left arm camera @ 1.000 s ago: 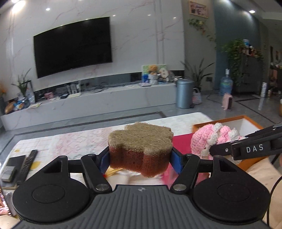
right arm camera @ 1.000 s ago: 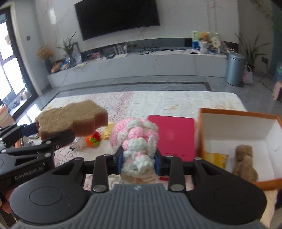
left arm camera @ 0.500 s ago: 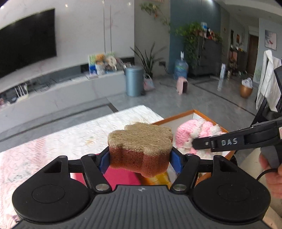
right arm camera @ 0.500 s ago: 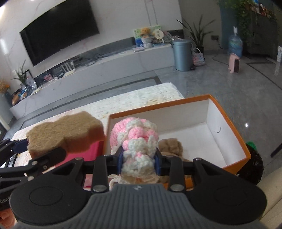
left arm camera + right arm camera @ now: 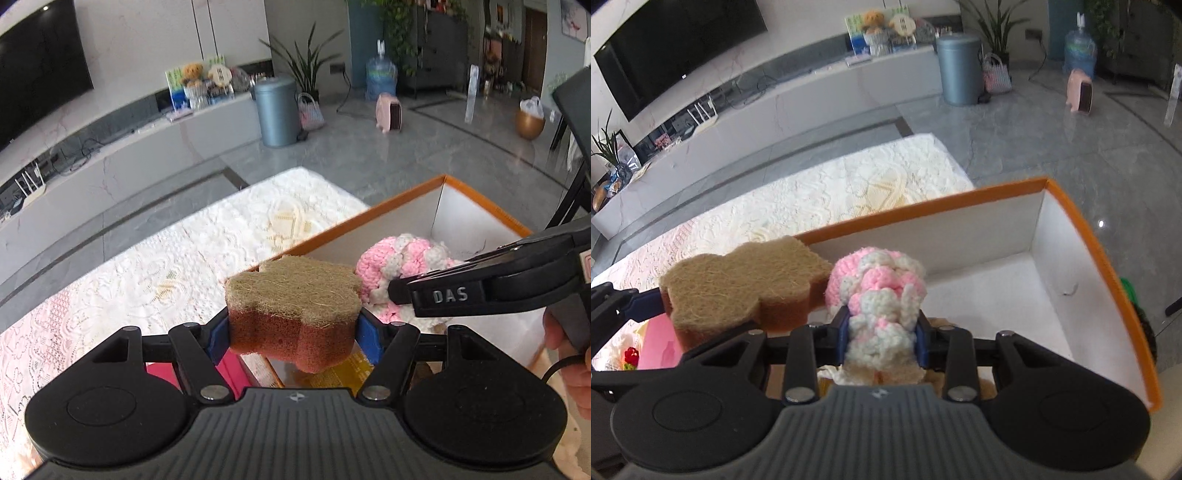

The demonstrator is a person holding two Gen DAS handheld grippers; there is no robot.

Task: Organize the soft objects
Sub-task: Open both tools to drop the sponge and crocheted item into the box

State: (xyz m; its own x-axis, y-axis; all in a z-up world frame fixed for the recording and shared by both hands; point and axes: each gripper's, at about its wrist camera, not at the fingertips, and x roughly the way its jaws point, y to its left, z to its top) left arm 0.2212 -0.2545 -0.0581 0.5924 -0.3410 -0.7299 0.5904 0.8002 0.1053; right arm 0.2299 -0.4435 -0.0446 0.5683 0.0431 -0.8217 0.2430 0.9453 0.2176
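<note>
My left gripper (image 5: 293,334) is shut on a brown sponge (image 5: 291,310) with a tan fibrous top and holds it above the near left corner of the orange-rimmed white box (image 5: 476,201). The sponge also shows in the right wrist view (image 5: 738,291). My right gripper (image 5: 882,328) is shut on a pink and white crocheted toy (image 5: 879,295) and holds it over the open box (image 5: 1086,236). The toy also shows in the left wrist view (image 5: 391,269), beside the right gripper's arm. A brown plush item lies in the box, mostly hidden under the right gripper.
The box stands at the right end of a table with a white lace cloth (image 5: 207,258). A pink pad (image 5: 659,347) lies left of the box, with a small red and green item (image 5: 631,358) beside it. Grey floor lies beyond the table edge.
Both grippers have moved right with their loads, from over the table and pink pad to above the orange box. The box fills more of both views now.
</note>
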